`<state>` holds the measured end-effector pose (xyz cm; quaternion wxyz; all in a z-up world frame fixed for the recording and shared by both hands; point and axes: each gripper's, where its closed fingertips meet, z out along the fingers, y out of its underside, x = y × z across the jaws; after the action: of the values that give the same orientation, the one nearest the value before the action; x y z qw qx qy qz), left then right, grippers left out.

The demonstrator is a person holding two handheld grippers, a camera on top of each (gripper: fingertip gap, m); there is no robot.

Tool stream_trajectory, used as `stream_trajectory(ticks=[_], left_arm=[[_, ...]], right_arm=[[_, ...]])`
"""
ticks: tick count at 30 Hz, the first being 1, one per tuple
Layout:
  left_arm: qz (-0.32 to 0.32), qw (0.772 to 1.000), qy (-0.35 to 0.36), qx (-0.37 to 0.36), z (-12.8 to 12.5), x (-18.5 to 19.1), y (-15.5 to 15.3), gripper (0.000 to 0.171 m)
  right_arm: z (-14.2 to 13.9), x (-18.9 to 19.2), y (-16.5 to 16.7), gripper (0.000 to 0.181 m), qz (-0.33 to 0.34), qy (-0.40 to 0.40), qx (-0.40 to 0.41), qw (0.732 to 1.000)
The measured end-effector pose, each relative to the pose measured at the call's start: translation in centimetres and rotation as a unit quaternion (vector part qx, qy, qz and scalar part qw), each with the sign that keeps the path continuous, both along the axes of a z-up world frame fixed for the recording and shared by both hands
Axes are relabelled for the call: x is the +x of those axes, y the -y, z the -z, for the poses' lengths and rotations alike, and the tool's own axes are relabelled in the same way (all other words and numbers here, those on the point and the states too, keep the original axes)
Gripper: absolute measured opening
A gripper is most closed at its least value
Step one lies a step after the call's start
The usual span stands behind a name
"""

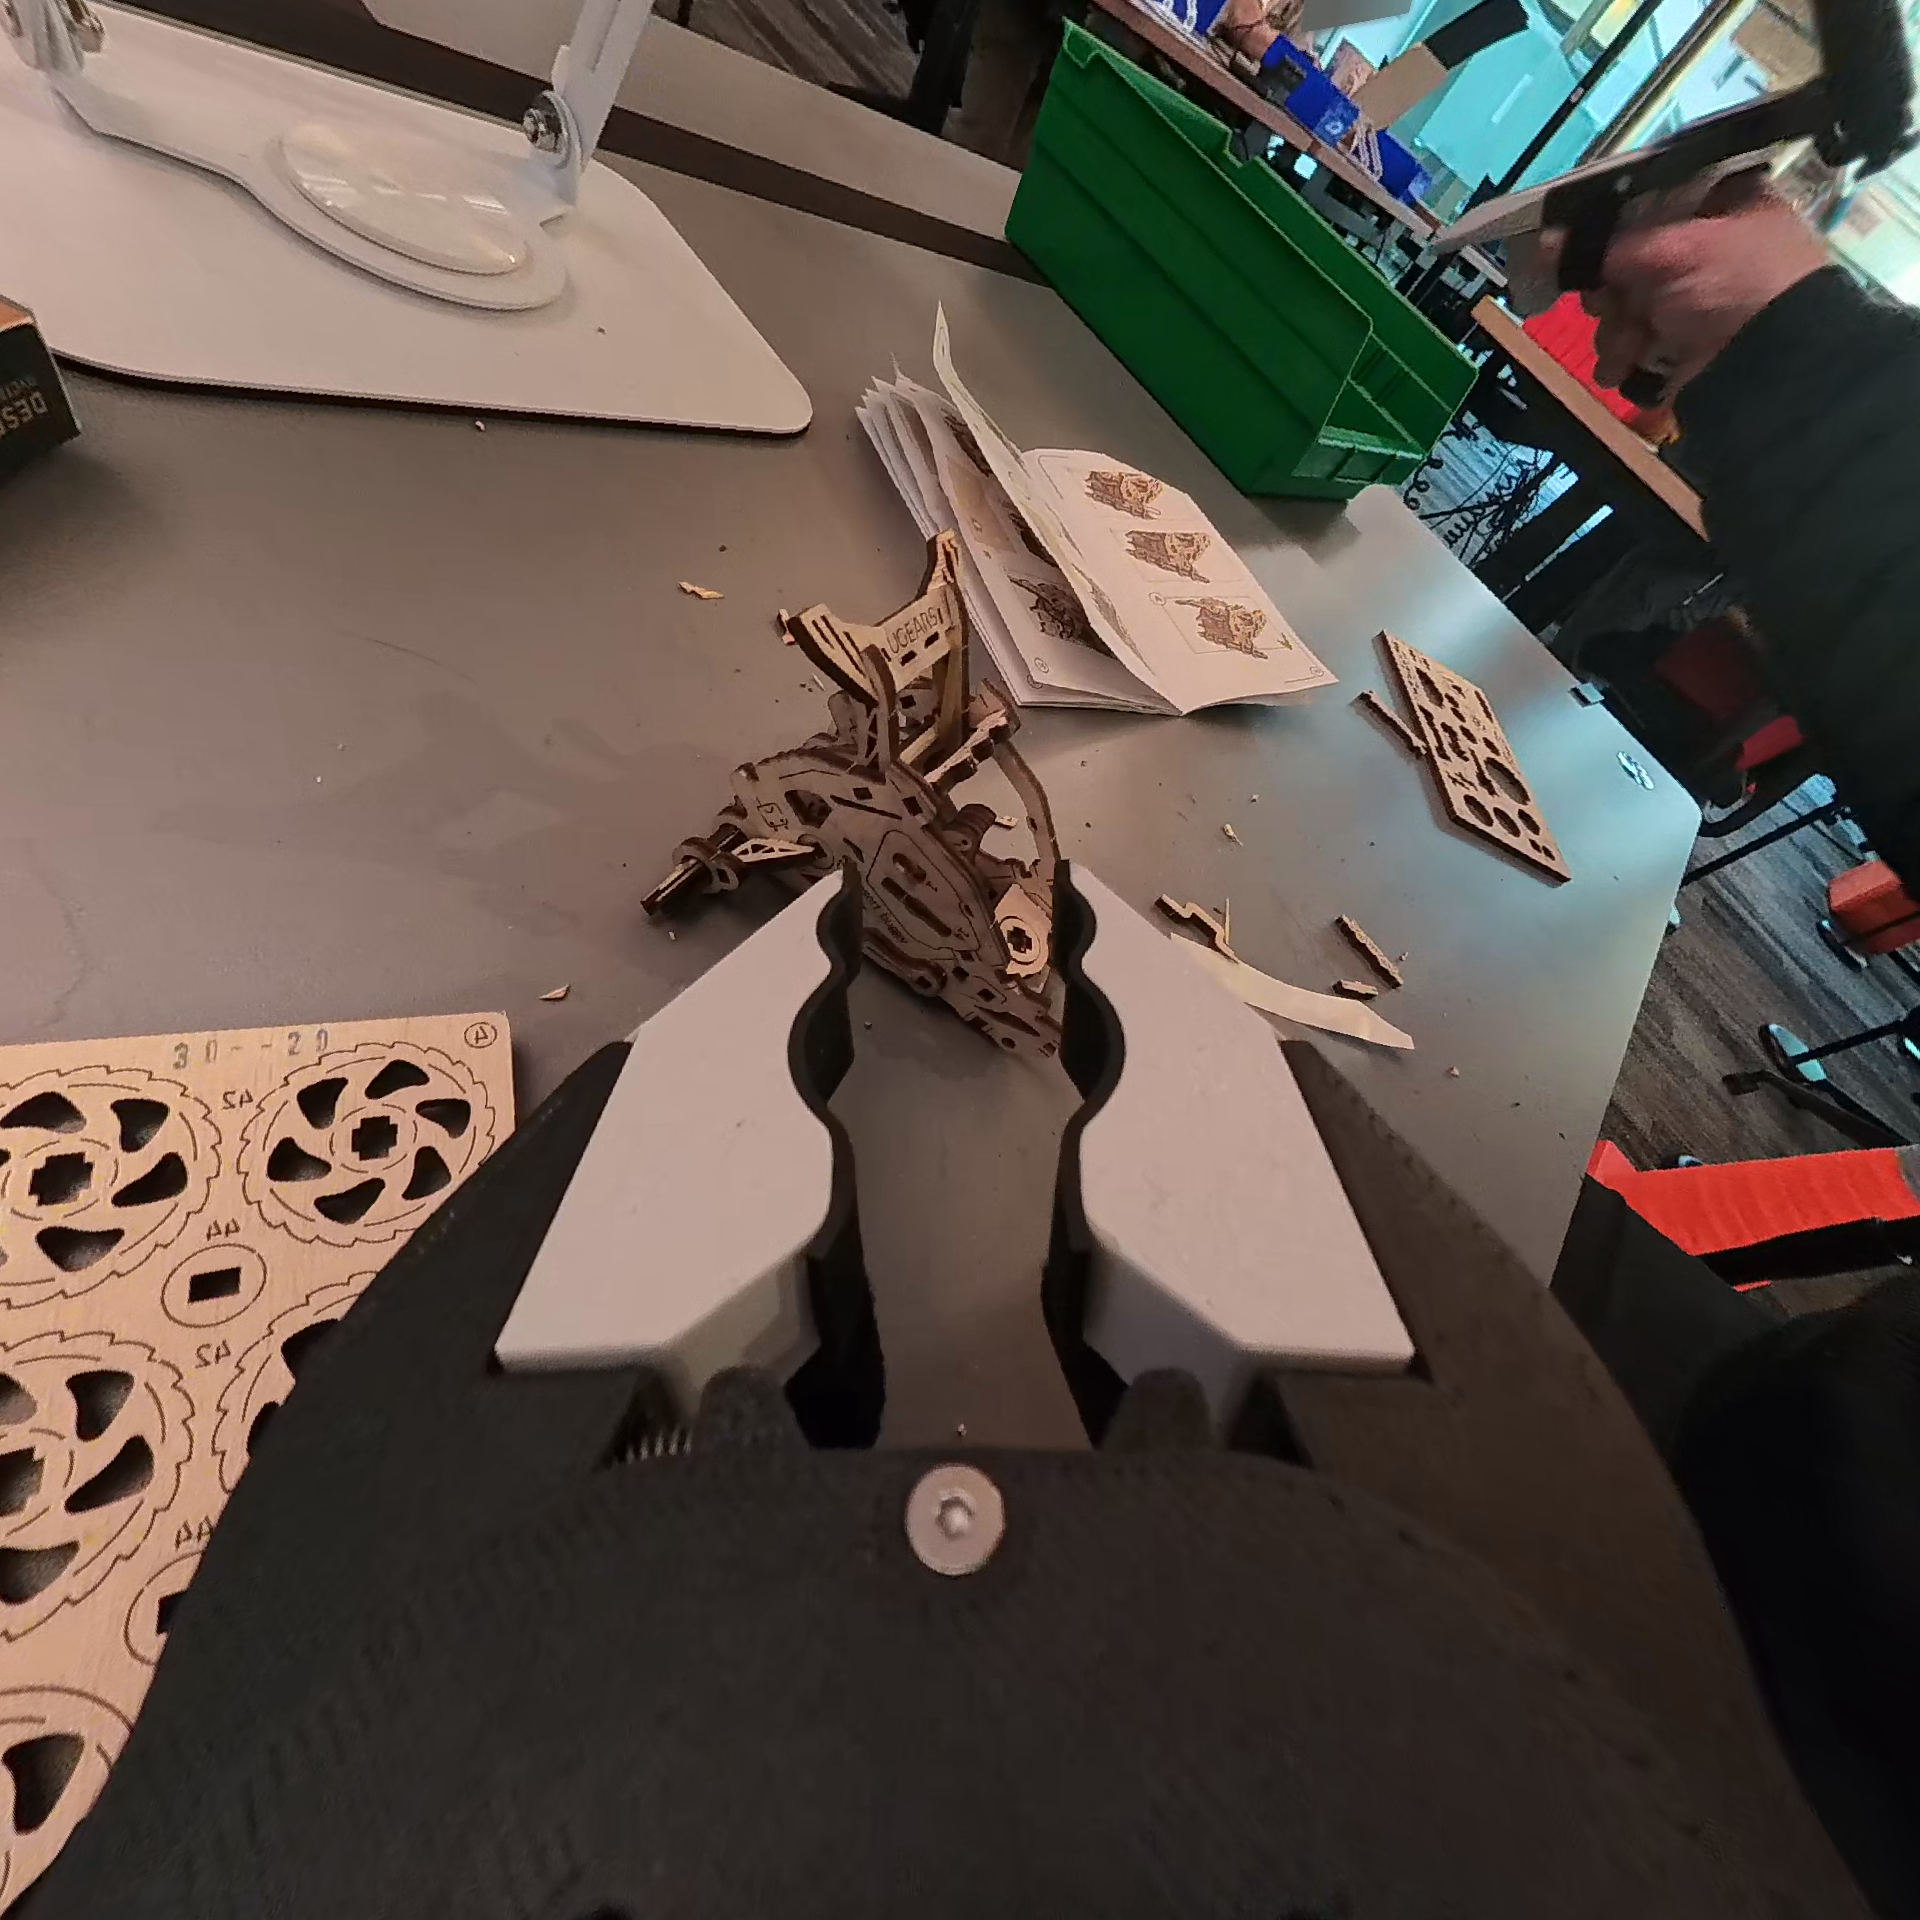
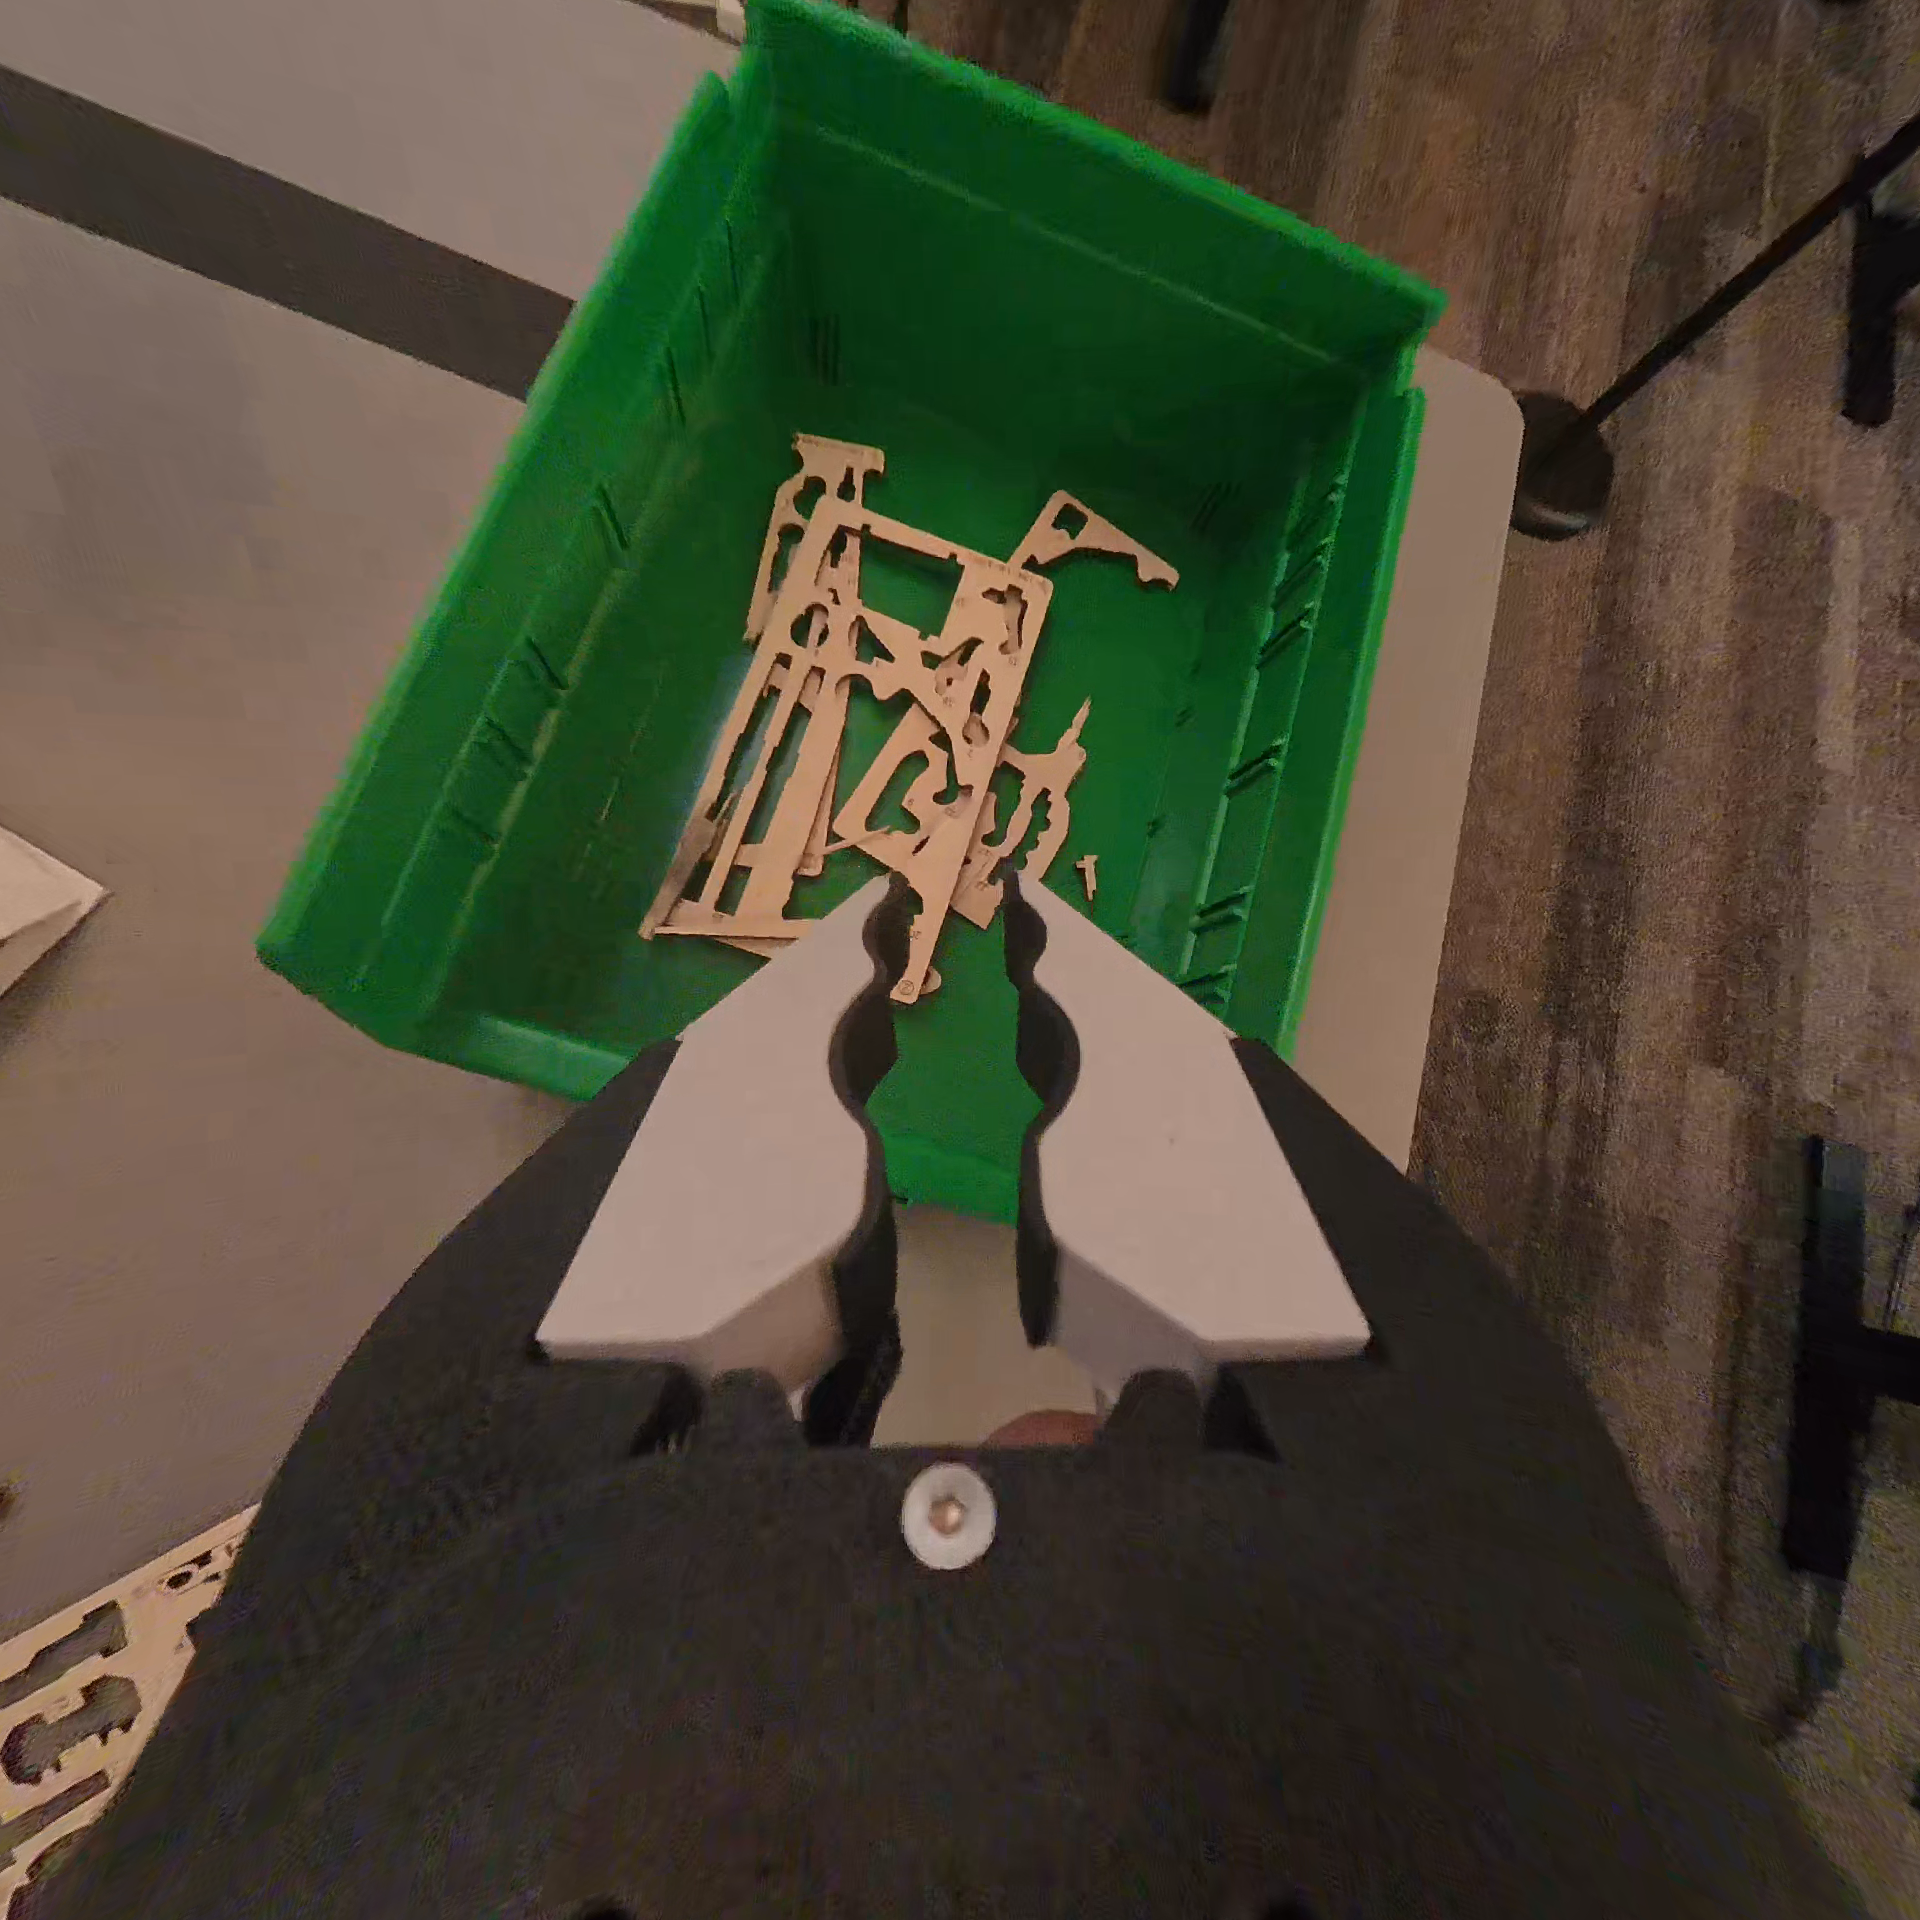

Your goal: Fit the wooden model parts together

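A part-built wooden model [image 1: 894, 821] stands tilted on the grey table [image 1: 312, 675]. My left gripper [image 1: 956, 894] has its grey fingers closed on the sides of the model's body. My right gripper [image 2: 951, 894] is open and empty, and hovers over a green bin [image 2: 499, 727]. Punched-out wooden frames [image 2: 862, 707] lie on the bin's floor below its fingertips. In the left wrist view the right gripper [image 1: 1652, 208] is blurred, held high at the far right above the bin [image 1: 1195, 260].
An open instruction booklet [image 1: 1122, 582] lies behind the model. A wooden sheet of gear parts [image 1: 156, 1247] lies at the front left, a punched sheet [image 1: 1475, 758] near the right table edge. Wood scraps [image 1: 1361, 945], a white stand base [image 1: 416, 312] and a box [image 1: 31, 384] are also there. My hands' fingertips stand some 60 cm from each other.
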<state>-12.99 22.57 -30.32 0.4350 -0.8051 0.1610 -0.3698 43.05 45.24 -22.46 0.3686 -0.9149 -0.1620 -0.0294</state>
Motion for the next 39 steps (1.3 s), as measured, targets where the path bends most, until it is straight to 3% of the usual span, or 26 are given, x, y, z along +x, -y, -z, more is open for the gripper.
stream_trajectory(ticks=[3,9,13,15,18,21,39], left_arm=[[-0.001,1.0,0.001,0.001,0.0,0.0,0.0,0.033],[-0.002,1.0,0.008,0.007,-0.3,-0.1,0.0,0.033],[0.0,1.0,0.014,0.009,-0.4,-0.1,0.1,0.034],[0.001,1.0,0.015,0.009,-0.5,-0.1,0.1,0.034],[0.001,1.0,0.019,0.009,-0.5,-0.2,0.1,0.033],[-0.001,1.0,0.023,0.01,-0.6,-0.2,0.1,0.034],[-0.003,0.999,0.043,0.011,-1.0,-0.4,0.0,0.034]], right_arm=[[2.8,1.2,-2.0,0.001,0.046,0.014,-0.036,0.998],[8.4,2.8,-4.9,0.0,0.116,0.005,-0.109,0.987],[9.9,4.8,-5.4,0.0,0.183,0.026,-0.107,0.977],[10.8,5.1,-5.5,0.0,0.209,-0.004,-0.111,0.972],[10.8,4.9,-6.0,0.002,0.229,-0.056,-0.099,0.967],[10.6,5.1,-6.1,0.014,0.245,-0.055,-0.101,0.963],[12.3,5.4,-5.5,0.008,0.266,-0.032,-0.161,0.95]])
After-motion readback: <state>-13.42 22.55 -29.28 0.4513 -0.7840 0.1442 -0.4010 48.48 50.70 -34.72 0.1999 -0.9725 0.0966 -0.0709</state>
